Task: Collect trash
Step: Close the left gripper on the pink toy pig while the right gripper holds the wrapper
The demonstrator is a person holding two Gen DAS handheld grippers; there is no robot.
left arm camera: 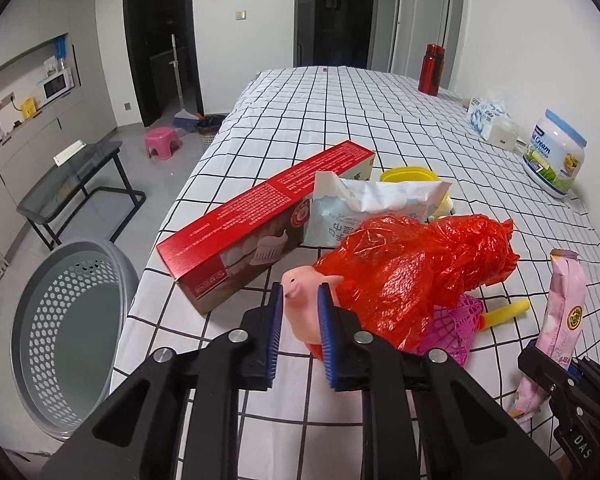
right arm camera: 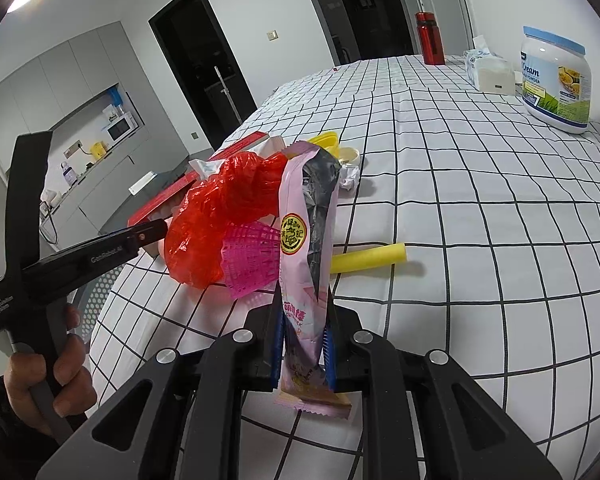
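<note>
My left gripper (left arm camera: 300,294) is shut on a small pink rubber toy (left arm camera: 300,316) that lies against a crumpled red plastic bag (left arm camera: 412,272) on the checked tablecloth (left arm camera: 340,112). Behind the bag lie a long red box (left arm camera: 260,216), a wipes pack (left arm camera: 352,208) and a yellow lidded tub (left arm camera: 408,176). A pink mesh (left arm camera: 452,332) and a yellow foam tube (left arm camera: 504,314) sit to the right of the bag. My right gripper (right arm camera: 303,312) is shut on a pink snack wrapper (right arm camera: 304,236), held upright above the cloth. A grey perforated basket (left arm camera: 68,320) stands on the floor by the table's left edge.
A milk powder jar (left arm camera: 556,156), a tissue pack (left arm camera: 488,112) and a red bottle (left arm camera: 432,68) stand along the table's right side by the wall. A glass side table (left arm camera: 72,176) and a pink stool (left arm camera: 162,140) are on the floor to the left. A hand (right arm camera: 60,368) grips the left tool.
</note>
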